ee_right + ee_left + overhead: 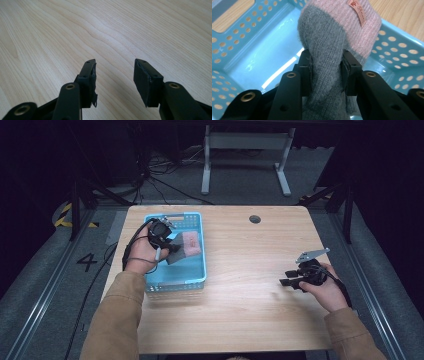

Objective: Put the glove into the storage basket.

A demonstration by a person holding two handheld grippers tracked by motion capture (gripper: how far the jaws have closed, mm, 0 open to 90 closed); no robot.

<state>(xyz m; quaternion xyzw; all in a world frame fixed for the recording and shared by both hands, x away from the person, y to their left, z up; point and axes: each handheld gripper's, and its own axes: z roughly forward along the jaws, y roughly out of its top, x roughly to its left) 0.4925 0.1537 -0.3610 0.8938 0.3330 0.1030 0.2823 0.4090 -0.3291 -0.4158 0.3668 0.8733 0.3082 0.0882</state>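
A grey and pink knitted sock (329,45) with a small tan label hangs inside the light blue perforated basket (249,37). My left gripper (325,72) is shut on the sock's grey part, both pads pressing into the wool. In the high view the left gripper (167,247) sits over the basket (197,282) with the sock (187,245) stretching to its right. My right gripper (287,277) rests low over the bare wooden table (240,265) at the right. Its jaws (115,75) stand open with nothing between them.
The basket stands at the table's left side, its long walls full of round holes. A dark round grommet (255,219) is set into the tabletop near the far edge. Beyond the table are a white desk frame (245,155) and cables on the floor.
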